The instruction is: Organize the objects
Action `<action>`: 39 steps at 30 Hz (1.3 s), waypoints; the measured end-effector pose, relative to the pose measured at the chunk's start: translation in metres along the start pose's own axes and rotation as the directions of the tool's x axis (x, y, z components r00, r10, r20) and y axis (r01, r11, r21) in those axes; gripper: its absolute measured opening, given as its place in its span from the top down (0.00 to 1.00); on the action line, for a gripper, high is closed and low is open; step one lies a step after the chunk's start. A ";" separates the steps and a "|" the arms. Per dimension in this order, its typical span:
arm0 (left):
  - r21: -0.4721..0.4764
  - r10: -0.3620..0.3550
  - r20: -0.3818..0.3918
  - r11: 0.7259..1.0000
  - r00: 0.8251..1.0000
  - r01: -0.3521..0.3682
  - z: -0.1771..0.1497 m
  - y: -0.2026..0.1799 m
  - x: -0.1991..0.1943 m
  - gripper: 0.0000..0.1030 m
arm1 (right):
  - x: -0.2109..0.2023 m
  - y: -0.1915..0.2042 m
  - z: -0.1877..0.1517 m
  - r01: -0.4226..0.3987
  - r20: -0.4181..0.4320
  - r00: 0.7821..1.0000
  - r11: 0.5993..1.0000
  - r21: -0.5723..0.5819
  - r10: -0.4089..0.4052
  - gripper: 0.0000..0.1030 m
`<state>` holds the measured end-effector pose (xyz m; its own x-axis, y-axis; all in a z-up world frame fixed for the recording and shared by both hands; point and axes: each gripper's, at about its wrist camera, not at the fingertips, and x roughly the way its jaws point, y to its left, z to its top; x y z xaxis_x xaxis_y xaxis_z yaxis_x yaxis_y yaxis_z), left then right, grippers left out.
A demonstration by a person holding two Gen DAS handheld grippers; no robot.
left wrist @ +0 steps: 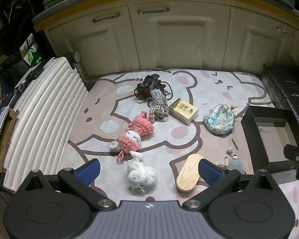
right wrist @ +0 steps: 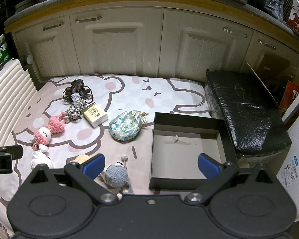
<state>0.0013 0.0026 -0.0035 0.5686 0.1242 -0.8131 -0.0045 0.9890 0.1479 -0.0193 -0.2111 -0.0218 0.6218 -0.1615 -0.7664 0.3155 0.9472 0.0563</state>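
While both claws hang spread wide with nothing gripped, the left claw (left wrist: 149,171) hovers over a white yarn ball (left wrist: 141,176) and a wooden oval (left wrist: 188,172), and the right claw (right wrist: 150,164) hovers between a grey knitted toy (right wrist: 115,176) and an empty black box (right wrist: 187,149). Farther back on the cartoon-print sheet (right wrist: 129,91) lie a pink doll (left wrist: 132,135), a yellow packet (left wrist: 183,110) and a floral pouch (right wrist: 125,125).

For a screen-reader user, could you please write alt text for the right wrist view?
The right tongs hang open over a cartoon-print sheet, above an empty black box. Left of the box lie a grey crocheted toy, a floral pouch, a yellow tissue pack and a pink crocheted doll.
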 end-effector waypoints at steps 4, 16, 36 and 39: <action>0.001 0.001 -0.001 1.000 1.000 -0.001 0.000 0.000 0.000 0.00 | 0.000 0.000 0.000 0.002 -0.001 1.000 1.000 0.001 -0.002 0.02; 0.000 0.003 -0.001 1.000 1.000 -0.003 0.000 -0.002 0.000 0.00 | 0.000 0.000 0.000 0.006 -0.001 1.000 1.000 0.003 -0.006 0.02; 0.000 0.007 -0.001 1.000 1.000 -0.007 0.000 -0.001 0.000 0.00 | 0.000 0.000 0.000 0.013 -0.003 1.000 1.000 0.009 -0.013 0.02; 0.000 0.008 -0.001 1.000 1.000 -0.008 0.000 -0.001 0.000 0.00 | 0.000 0.000 0.000 0.014 -0.003 1.000 1.000 0.010 -0.014 0.02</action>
<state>0.0015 0.0013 -0.0035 0.5675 0.1319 -0.8128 -0.0089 0.9880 0.1541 -0.0196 -0.2112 -0.0216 0.6154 -0.1735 -0.7689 0.3312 0.9421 0.0525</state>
